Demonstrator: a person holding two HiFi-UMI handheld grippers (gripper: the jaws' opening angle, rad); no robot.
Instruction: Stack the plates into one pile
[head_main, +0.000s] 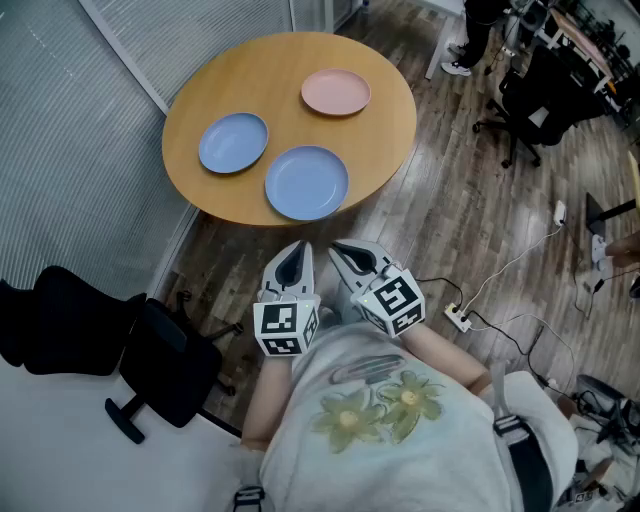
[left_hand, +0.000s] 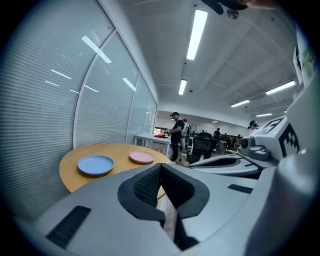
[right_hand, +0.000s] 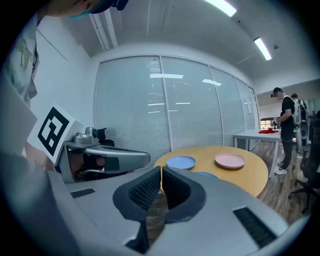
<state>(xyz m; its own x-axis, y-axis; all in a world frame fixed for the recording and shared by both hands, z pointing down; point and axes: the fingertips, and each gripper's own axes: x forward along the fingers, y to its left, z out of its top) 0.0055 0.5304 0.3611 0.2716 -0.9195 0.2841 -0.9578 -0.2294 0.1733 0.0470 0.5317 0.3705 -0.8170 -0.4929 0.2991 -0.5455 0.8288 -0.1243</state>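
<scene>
1. Wood-top round table (head_main: 385, 120) carries all three plates, each apart from the others: pink plate (head_main: 336, 92) at the table's far side, one blue plate (head_main: 233, 143) at its left, second blue plate (head_main: 306, 182) at its near edge. No pile started.
2. Left gripper (head_main: 294, 252) and right gripper (head_main: 346, 252) hang side by side short of the table's near edge, over the floor. Jaws of both are pressed together with nothing between them.
3. Risk: arriving at a rim with the jaws together. They would shove the plate, not take it; they need to part first.
4. Risk: the near-edge blue plate. A push toward the person likely tips it off the table.
5. Risk: low rims lying flat on the table. A shallow pinch on a smooth lip may slip during the lift and drop the plate onto the others.
6. Risk: off-centre set-down. The pile would sit tilted and slide at the next placement.
7. Risk: cables and power strip (head_main: 458, 318) on the floor right of the table's near edge, a snag for feet when stepping in.
</scene>
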